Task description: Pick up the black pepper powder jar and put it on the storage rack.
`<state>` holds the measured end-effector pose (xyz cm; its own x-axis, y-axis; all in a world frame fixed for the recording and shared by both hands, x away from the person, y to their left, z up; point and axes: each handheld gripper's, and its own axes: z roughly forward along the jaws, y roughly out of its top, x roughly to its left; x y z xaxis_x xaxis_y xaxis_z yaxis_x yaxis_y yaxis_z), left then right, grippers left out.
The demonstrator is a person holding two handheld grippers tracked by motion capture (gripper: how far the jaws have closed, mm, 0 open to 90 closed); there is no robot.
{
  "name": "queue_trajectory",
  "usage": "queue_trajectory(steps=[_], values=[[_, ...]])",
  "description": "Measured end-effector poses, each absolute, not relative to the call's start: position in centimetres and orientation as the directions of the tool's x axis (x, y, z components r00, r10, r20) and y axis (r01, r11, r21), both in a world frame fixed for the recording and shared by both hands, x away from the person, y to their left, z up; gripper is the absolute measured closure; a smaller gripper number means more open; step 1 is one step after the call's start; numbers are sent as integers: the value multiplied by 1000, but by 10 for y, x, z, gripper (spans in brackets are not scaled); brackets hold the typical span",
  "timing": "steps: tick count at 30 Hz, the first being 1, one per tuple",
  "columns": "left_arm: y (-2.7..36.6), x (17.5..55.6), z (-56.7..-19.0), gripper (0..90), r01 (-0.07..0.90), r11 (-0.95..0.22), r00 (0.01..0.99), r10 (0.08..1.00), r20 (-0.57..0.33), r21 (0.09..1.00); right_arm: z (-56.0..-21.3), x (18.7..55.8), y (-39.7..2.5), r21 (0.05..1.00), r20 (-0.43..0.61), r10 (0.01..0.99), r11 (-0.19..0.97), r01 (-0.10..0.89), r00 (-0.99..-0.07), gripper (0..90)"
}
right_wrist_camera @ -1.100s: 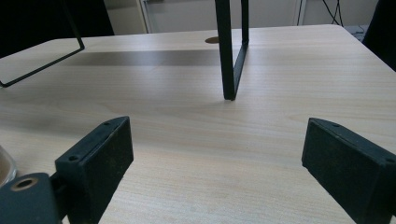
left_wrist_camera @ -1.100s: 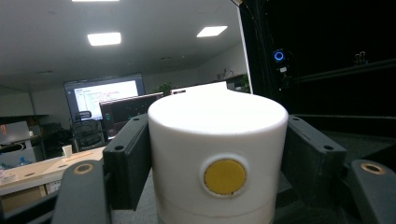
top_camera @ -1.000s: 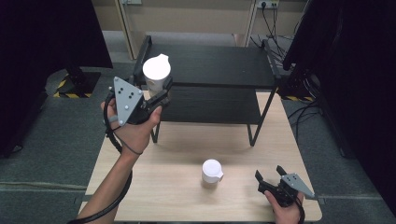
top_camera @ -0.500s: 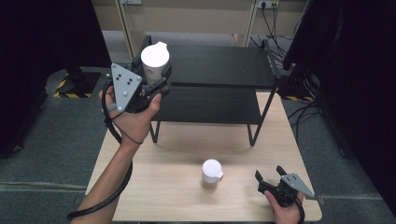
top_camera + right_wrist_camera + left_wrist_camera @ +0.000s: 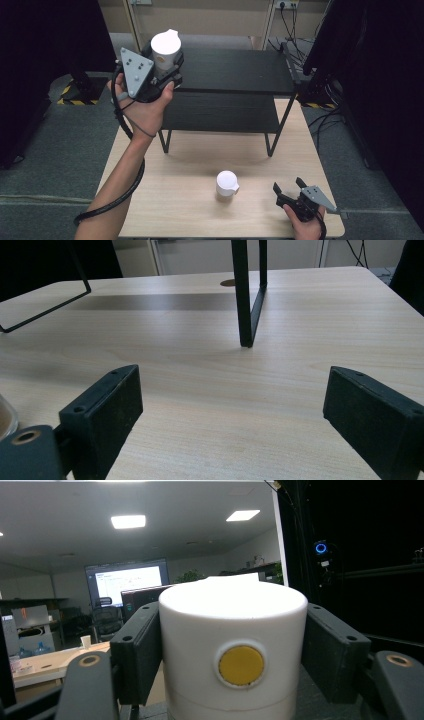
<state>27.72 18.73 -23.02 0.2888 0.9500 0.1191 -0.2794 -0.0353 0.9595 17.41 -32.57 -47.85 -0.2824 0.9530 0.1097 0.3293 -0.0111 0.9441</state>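
left gripper (image 5: 167, 62): jaws squeezing white cup (image 5: 165, 47), now lifted higher, by black shelf (image 5: 235, 70) top's left edge | right gripper (image 5: 295, 192): jaws apart, stayed at bench (image 5: 175, 200) front right corner | second white cup (image 5: 227, 184): mid-bench, unmoved

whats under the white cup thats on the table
The white plastic cup stands upright on the light wooden table, with bare tabletop around it. Whatever sits beneath its base is covered, and its inside is hidden by its white top.

My left gripper (image 5: 162, 65) and right gripper (image 5: 292, 192) are black — grey three-cornered plates on top, screw-holed jaws, black cable trailing toward six o'clock.
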Motion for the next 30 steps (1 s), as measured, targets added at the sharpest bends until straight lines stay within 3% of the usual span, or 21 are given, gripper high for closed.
queue_trajectory(steps=[30], values=[[192, 319, -225, 310, -158, 11, 262, 965, 31, 987, -479, 174, -326, 944, 107, 952, -8, 328, -287, 93]])
